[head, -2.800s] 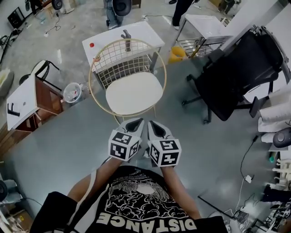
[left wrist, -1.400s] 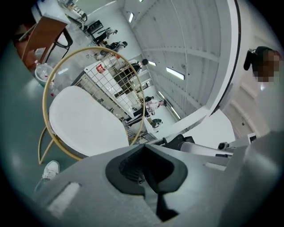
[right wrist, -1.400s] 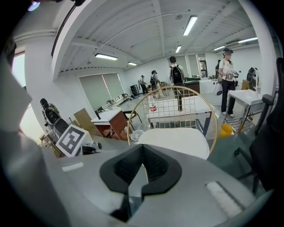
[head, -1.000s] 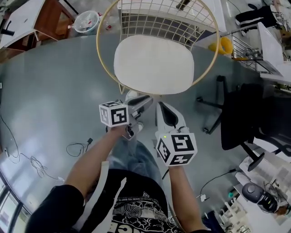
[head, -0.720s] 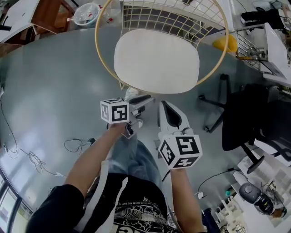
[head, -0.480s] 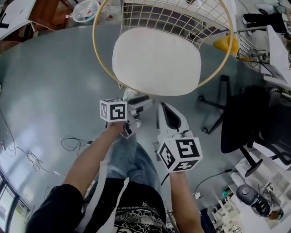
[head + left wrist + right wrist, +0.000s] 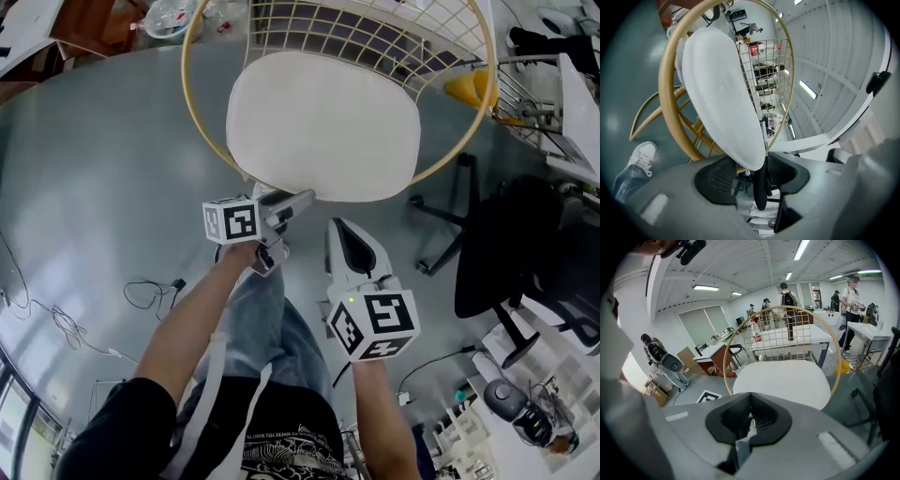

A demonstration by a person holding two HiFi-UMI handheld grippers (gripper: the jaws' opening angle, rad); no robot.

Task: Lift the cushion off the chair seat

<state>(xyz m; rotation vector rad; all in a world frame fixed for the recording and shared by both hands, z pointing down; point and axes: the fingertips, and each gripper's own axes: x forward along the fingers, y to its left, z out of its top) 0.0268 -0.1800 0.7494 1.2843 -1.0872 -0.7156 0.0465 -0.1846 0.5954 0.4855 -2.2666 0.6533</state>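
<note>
left gripper [image 7: 300,198] just opened its jaws wide, front edge of the cushion [image 7: 323,122] between them, unsqueezed; right gripper [image 7: 339,228] clamped shut, empty.

**Off-white cushion [image 7: 323,122] on a gold chair frame [image 7: 663,98]**

The cushion is plain, with no pattern. The chair back is a pale wire grid. The floor [image 7: 94,169] is glossy grey-blue. The left gripper [image 7: 298,199] and right gripper [image 7: 339,228] are pale grey with black pads, and their cubes carry black-and-white square markers. The jeans [image 7: 267,319] are faded blue.
</note>
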